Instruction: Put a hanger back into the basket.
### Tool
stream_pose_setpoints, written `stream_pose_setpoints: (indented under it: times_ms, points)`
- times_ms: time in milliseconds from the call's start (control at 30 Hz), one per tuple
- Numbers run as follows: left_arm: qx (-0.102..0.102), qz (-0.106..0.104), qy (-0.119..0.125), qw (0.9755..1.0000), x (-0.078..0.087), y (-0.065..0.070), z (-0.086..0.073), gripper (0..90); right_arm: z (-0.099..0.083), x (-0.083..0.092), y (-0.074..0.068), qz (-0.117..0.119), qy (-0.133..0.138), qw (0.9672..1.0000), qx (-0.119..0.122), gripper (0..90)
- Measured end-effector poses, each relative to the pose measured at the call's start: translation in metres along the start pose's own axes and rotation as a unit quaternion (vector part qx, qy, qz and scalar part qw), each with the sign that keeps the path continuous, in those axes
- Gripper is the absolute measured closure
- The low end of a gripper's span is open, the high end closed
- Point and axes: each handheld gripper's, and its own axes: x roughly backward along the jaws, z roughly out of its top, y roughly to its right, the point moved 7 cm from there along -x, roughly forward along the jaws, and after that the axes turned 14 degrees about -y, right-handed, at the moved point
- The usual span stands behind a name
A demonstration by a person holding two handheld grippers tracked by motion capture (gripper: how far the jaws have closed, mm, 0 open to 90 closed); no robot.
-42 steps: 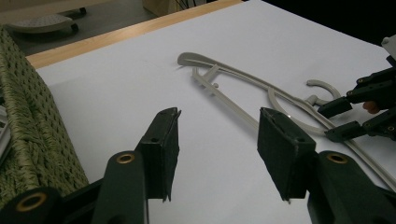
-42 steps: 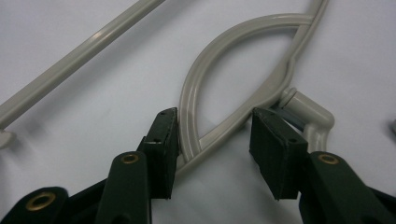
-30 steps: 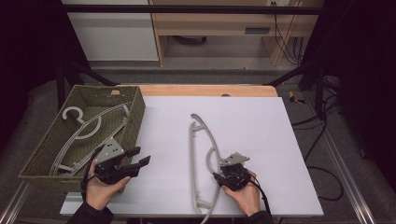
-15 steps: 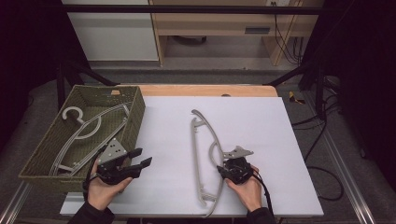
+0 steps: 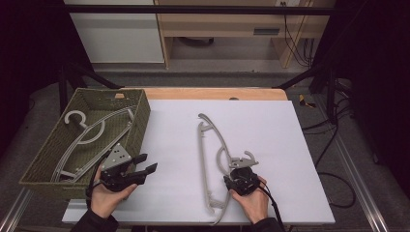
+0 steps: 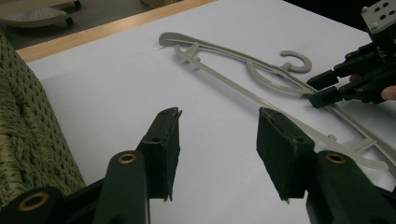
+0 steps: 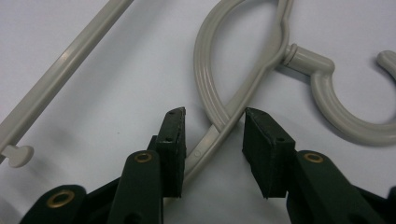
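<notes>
A grey plastic hanger lies flat on the white table, its hook pointing right. My right gripper sits at its middle, near the front edge. In the right gripper view the jaws stand open on either side of the hanger, around the sloping arm just below the loop and hook, with a gap on each side. My left gripper hovers open beside the basket with nothing between its fingers. Its view shows the hanger and the right gripper beyond.
A green woven basket stands at the table's left and holds more grey hangers; its wall is right next to my left gripper. A wooden strip runs along the table's back edge.
The hanger has slid a little away from the front edge, with the right gripper staying at its middle. The left gripper has barely moved.
</notes>
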Motion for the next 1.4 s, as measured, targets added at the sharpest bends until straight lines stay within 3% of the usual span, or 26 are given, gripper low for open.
stream_pose_setpoints:
  times_ms: [167, 267, 333, 400, 600, 900, 1067, 1267, 1400]
  points:
    - [0.001, 0.001, 0.002, 1.0, 0.002, -0.001, 0.0, 49.4, -0.001, 0.002, 0.013, -0.019, -0.003, 0.9998, 0.002, 67.0]
    - [0.002, 0.001, 0.002, 1.0, 0.002, -0.002, -0.001, 49.4, -0.001, 0.007, 0.021, -0.007, 0.0, 1.0, -0.007, 71.8]
    - [0.002, 0.001, 0.002, 1.0, 0.002, -0.002, -0.001, 49.4, -0.002, 0.007, 0.028, -0.016, 0.001, 0.9999, 0.001, 72.4]
    - [0.001, 0.001, 0.001, 1.0, 0.002, -0.002, 0.0, 49.4, -0.002, 0.008, 0.029, -0.004, -0.002, 0.9999, -0.013, 72.4]
    - [0.002, 0.001, 0.0, 1.0, 0.001, -0.002, -0.001, 49.3, -0.004, 0.004, 0.027, -0.015, -0.017, 0.9993, -0.029, 66.3]
    - [0.003, 0.001, 0.007, 1.0, 0.004, -0.003, 0.0, 48.0, -0.003, 0.004, 0.028, -0.023, -0.026, 0.998, -0.053, 73.7]
    - [0.003, 0.0, 0.006, 1.0, 0.004, -0.003, 0.0, 48.0, -0.003, 0.005, 0.033, -0.01, -0.026, 0.9985, -0.048, 76.5]
    - [0.003, -0.001, 0.004, 1.0, 0.003, -0.003, 0.0, 48.0, -0.004, 0.007, 0.047, -0.014, -0.02, 0.9988, -0.042, 81.1]
    - [0.002, -0.001, 0.003, 1.0, 0.003, -0.003, 0.0, 47.8, -0.004, 0.008, 0.049, -0.01, -0.018, 0.9992, -0.035, 80.6]
